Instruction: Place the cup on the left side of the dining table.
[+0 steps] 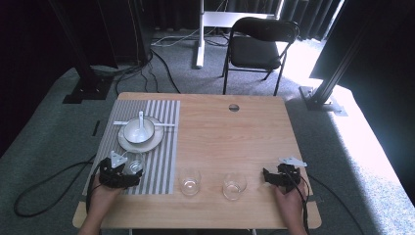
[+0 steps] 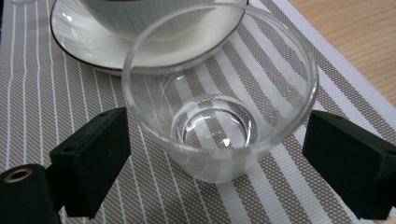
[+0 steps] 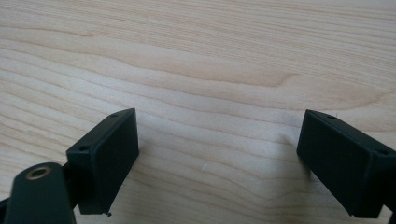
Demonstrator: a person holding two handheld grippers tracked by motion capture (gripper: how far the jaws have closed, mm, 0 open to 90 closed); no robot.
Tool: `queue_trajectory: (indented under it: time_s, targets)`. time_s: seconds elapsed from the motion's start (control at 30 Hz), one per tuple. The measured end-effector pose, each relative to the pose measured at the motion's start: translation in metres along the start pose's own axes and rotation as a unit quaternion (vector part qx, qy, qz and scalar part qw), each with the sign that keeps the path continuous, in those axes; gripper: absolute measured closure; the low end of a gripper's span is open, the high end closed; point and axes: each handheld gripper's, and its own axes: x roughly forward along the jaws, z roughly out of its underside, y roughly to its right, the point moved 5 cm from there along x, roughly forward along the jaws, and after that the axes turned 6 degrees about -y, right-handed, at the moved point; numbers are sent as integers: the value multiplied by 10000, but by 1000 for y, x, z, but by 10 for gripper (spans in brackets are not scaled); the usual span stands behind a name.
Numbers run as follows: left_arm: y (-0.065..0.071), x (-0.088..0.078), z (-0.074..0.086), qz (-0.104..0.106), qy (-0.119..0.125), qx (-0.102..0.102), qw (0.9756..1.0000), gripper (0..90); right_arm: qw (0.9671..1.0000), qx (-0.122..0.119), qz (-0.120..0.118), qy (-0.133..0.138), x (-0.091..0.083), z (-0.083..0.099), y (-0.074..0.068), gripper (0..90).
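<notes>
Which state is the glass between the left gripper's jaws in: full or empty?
Empty. The mat's stripes show clearly through the glass, with no liquid inside.

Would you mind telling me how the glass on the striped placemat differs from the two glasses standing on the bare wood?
The glass on the placemat stands on the striped placemat just in front of the plate; the two glasses on the wood stand apart from any dish. The placemat glass sits between the open jaws of the left hand-held gripper, with a gap either side; no gripper brackets the others. All three are clear, upright and look empty.
</notes>
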Motion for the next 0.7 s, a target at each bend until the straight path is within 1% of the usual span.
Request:
queue_trajectory:
  time_s: [0.07,0.17,0.23,0.33,0.4,0.43,0.47,0.53,0.57,0.7]
  targets:
    - [2,-1,3,52,36,-29,10000,85,10000,-1,0,0,0,0,0,122]
    - [2,-1,8,-14,-37,-1,10000,84,10000,-1,0,0,0,0,0,122]
    - [1,-3,11,-109,42,-59,9999,84,10000,0,0,0,0,0,0,122]
    - [0,-5,15,-82,84,-185,9998,84,10000,0,-1,0,0,0,0,122]
    - [-1,-6,18,-134,77,-154,9998,84,10000,-1,0,0,0,0,0,122]
    - [-1,-7,20,-139,75,-207,9997,84,10000,-1,0,0,0,0,0,122]
    - [-2,-7,22,-85,74,-238,9997,84,10000,0,0,0,0,0,0,122]
    - [-2,-9,27,-103,83,-287,9995,84,10000,-1,0,0,0,0,0,122]
    - [-3,-10,29,-127,67,-276,9995,84,10000,-1,0,0,0,0,0,122]
    - [-4,-12,40,-255,57,-334,9991,84,10000,-1,0,0,0,0,0,122]
